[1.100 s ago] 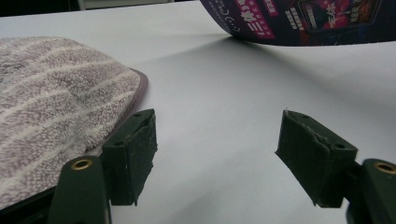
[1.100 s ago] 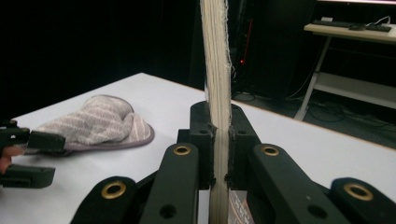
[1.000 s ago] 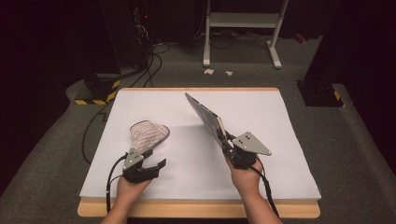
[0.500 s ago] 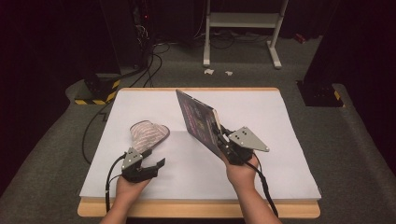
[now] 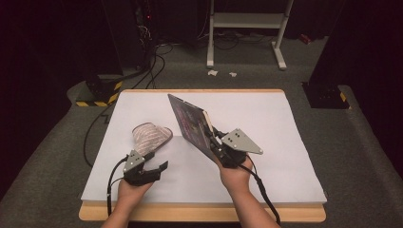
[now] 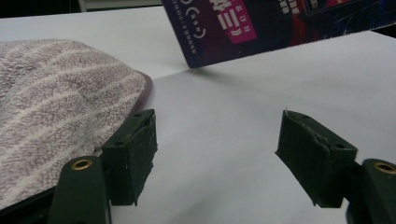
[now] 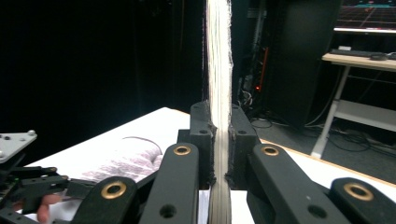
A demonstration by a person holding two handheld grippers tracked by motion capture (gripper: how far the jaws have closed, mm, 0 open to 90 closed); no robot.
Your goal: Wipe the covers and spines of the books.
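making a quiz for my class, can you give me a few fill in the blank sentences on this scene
1. The right gripper is shut on the ____, lifting it off the table.
2. The left gripper has its jaws ____, with nothing between them.
3. The striped slipper lies next to the ____ gripper.

Missing words: book; open; left

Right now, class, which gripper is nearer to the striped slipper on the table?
Left. The left gripper sits open right beside the striped slipper, at its near edge. The right gripper is farther off to the side, shut on a book.
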